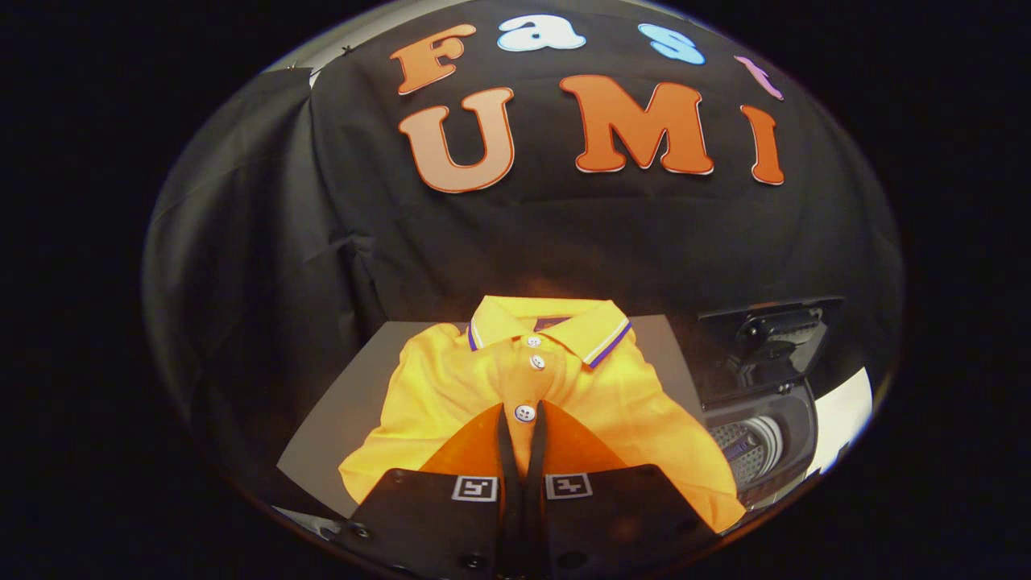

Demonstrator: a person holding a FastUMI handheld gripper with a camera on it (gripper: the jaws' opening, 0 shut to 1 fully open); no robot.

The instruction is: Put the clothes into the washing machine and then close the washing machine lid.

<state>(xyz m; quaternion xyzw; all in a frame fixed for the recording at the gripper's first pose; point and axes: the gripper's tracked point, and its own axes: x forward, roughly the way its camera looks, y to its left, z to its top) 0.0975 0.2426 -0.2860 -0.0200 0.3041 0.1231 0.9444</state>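
An orange polo shirt [439, 395] with a striped collar and white buttons lies spread on a grey mat [346, 411]. My gripper [523, 412] is down on the shirt's front placket. Its two black fingers stand almost together, with a narrow fold of orange cloth pinched between them and the lowest button right at their tips. Right of the shirt stands a small top-loading washing machine [785, 403]. Its dark lid [773, 330] is raised upright at the back, and the ribbed drum [753, 447] shows inside.
The grey mat lies on a dark table, with black cloth walls behind and to the left. A white surface [842, 415] shows just beyond the washing machine on its right.
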